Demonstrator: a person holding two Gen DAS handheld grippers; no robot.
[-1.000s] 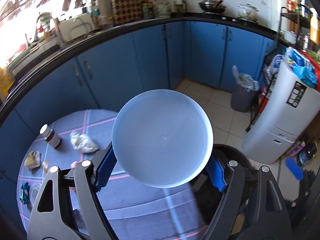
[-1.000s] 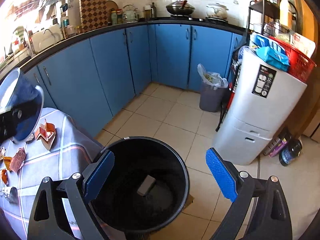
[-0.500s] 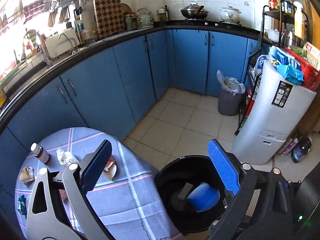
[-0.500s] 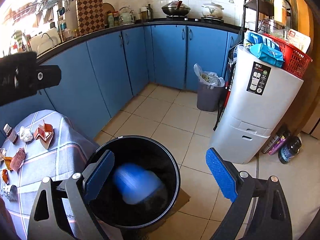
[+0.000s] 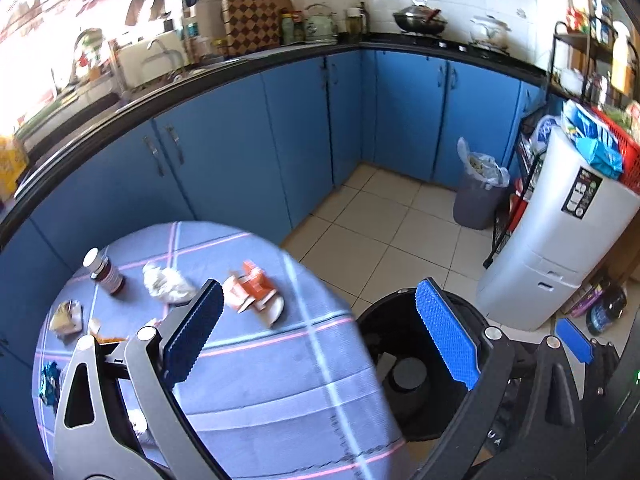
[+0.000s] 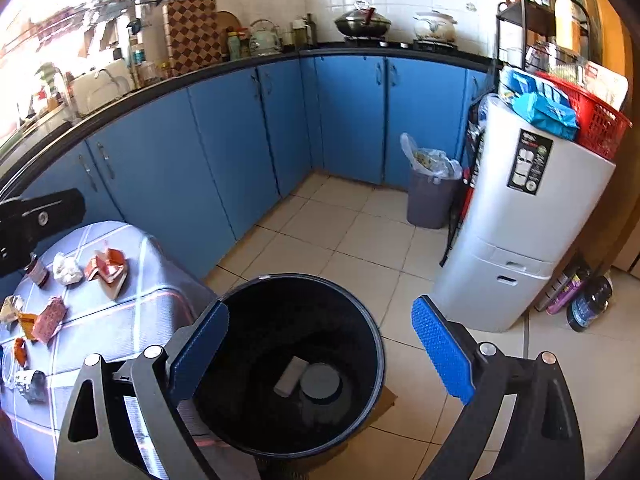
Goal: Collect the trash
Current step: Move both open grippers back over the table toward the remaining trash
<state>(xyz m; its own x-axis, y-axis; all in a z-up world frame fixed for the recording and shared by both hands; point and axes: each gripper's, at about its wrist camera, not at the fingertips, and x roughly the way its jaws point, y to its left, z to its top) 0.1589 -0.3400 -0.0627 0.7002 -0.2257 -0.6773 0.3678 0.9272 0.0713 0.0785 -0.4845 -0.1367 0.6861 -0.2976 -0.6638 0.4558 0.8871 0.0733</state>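
trash [image 5: 253, 293] beyond left hand-held gripper [image 5: 318, 332]

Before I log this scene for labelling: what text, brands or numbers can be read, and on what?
None can be read.
Black sticker on the white cabinet: white print, too small.
Blue packs by the red basket: print blurred.
Bottle on the table: no readable label.
Orange wrappers: nothing legible.
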